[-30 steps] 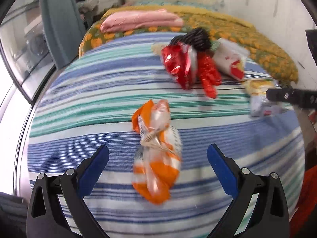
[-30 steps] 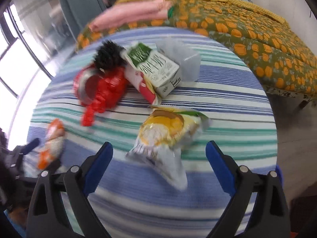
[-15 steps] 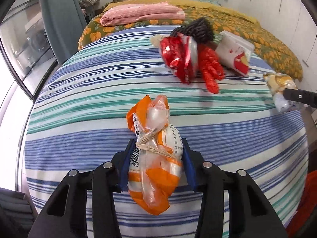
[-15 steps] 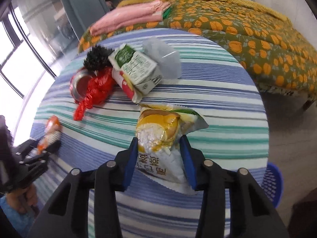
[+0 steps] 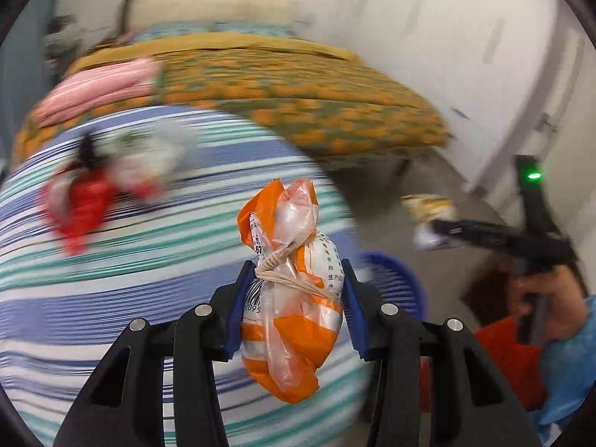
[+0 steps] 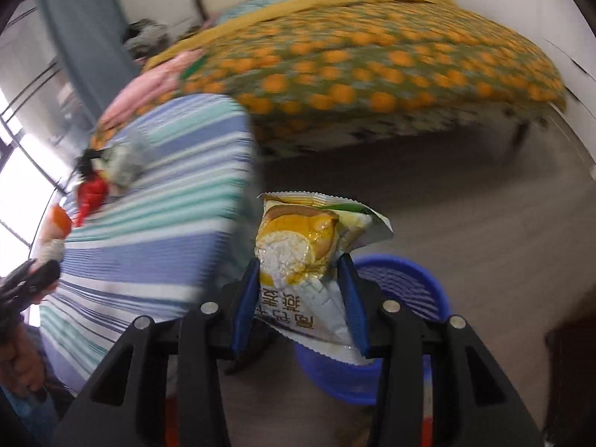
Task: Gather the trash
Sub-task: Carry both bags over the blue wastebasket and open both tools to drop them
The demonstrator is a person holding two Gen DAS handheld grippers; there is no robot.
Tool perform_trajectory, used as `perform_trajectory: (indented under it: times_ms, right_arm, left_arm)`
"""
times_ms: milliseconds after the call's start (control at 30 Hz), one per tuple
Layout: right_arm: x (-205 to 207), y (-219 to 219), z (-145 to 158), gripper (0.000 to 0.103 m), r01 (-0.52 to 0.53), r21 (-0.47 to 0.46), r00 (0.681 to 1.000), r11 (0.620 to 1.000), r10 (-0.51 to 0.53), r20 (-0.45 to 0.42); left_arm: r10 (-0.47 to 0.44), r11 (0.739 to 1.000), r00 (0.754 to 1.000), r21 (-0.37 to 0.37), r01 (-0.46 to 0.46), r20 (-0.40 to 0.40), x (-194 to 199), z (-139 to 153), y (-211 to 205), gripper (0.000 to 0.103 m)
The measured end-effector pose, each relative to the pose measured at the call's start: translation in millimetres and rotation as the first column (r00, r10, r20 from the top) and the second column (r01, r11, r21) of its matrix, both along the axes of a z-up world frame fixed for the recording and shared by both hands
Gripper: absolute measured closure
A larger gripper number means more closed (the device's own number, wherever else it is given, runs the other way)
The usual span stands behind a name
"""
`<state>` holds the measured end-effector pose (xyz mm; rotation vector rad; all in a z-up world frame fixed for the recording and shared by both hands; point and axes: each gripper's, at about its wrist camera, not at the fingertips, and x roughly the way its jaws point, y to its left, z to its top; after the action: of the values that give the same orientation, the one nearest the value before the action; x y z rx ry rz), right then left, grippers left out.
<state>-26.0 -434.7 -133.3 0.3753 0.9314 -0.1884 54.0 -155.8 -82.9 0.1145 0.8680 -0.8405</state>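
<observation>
My left gripper (image 5: 294, 298) is shut on an orange and white snack bag (image 5: 290, 298) tied with a rubber band, lifted above the striped table's right edge. My right gripper (image 6: 301, 298) is shut on a yellow and white snack packet (image 6: 301, 253), held over the floor just above a blue basket (image 6: 402, 283). In the left wrist view the same blue basket (image 5: 391, 279) shows past the table edge, and the right gripper (image 5: 432, 223) with its yellow packet (image 5: 428, 205) hangs at the right. A red wrapper (image 5: 78, 205) and a carton (image 5: 138, 171) lie blurred on the table.
The striped tablecloth (image 6: 160, 223) ends beside the basket. A bed with an orange-patterned cover (image 6: 372, 63) stands behind, with bare grey floor (image 6: 484, 205) between. A person's hand (image 5: 551, 305) and blue sleeve show at the right.
Both grippers closed on their bags, lifted them off the striped table and swung to the right toward the blue basket. The right one now hangs beyond the table edge.
</observation>
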Motion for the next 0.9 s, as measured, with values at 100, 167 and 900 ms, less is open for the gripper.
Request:
perform_trajectory:
  times_ms: [100, 167, 900]
  right_arm:
    - [-21, -25, -12, 0.061, 0.051, -0.006, 0.999, 0.999, -0.051, -0.014]
    - [-31, -38, -22, 0.061, 0.086, -0.012, 0.996, 0.996, -0.087, -0.020]
    - [-52, -107, -79, 0.052, 0.215, 0.096, 0.976, 0.972, -0.212, -0.045]
  left_arm:
    - [-0.101, 0.995, 0.995, 0.015, 0.101, -0.011, -29, -10, -63, 0.059]
    - [-0.148, 0.989, 0.988, 0.019, 0.149, -0.046, -44, -24, -100, 0.059]
    - [-0.180, 0.971, 0.977, 0.137, 0.195, -0.114, -50, -150, -232, 0.043]
